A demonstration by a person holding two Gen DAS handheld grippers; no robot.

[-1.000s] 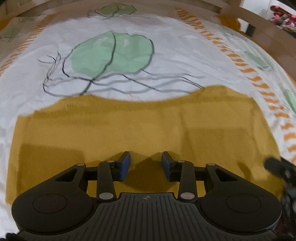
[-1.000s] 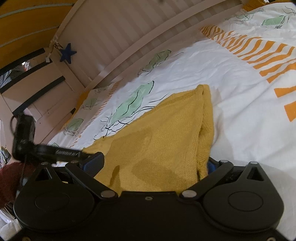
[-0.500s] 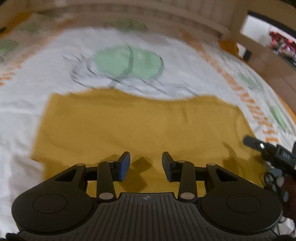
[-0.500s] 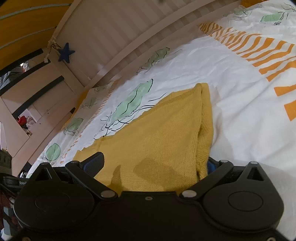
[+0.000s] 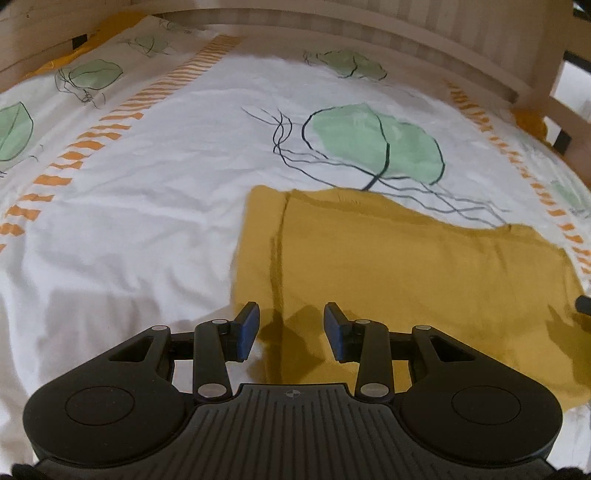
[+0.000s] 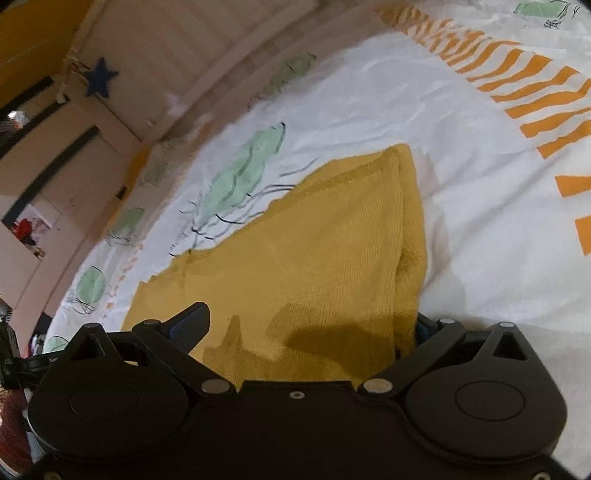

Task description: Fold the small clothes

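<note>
A mustard-yellow knit garment (image 5: 406, 266) lies folded flat on the white bedcover (image 5: 147, 206), with a doubled strip along its left edge. My left gripper (image 5: 291, 328) hovers over the garment's near left corner, open, its blue pads (image 5: 247, 328) apart with nothing between them. In the right wrist view the same garment (image 6: 314, 251) runs away from me with a thick folded edge on the right. My right gripper (image 6: 306, 325) stands wide open at the garment's near end. The cloth lies between the jaws and its right pad is mostly hidden behind the fold.
The bedcover is printed with green leaves (image 5: 376, 144) and orange stripe bands (image 6: 535, 88). A pale wooden bed rail (image 5: 369, 33) runs along the far side, and a wooden panel with a blue star (image 6: 99, 77) stands beyond it. Bare cover spreads left of the garment.
My left gripper has swept left along the garment's near edge to its left corner, still open. The right gripper has barely moved, tilting a little.
</note>
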